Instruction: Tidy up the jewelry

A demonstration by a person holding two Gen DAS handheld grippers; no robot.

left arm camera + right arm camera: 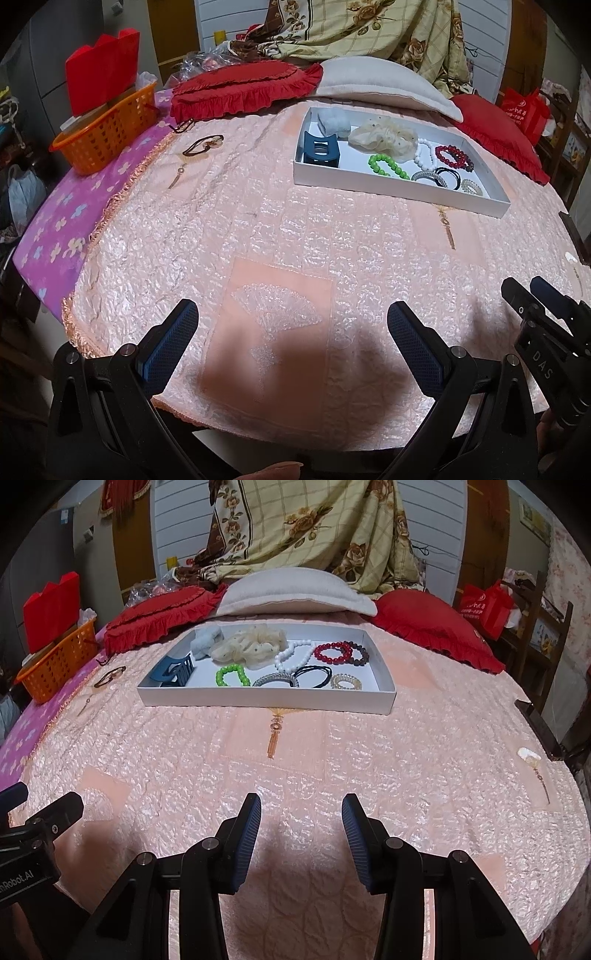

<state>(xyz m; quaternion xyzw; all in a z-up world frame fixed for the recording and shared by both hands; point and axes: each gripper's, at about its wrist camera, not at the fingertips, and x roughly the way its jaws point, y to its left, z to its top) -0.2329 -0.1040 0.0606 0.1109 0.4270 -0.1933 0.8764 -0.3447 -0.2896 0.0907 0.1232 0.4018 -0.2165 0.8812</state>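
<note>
Your left gripper (291, 341) is spread wide and holds nothing; your right gripper (301, 836) is also parted and holds nothing. Both hover low over the pink quilted bedspread (332, 775). Well ahead lies the shallow white rectangular tray (266, 701), holding a blue plastic claw clip (173, 672), green bead bracelet (231, 675), white bead bracelet (293, 657), red bead bracelet (332, 652) and cream fabric scrunchie (251, 644). Left of the tray, a brown hair tie (203, 144) lies loose on the spread, near the orange plastic basket (107, 136).
</note>
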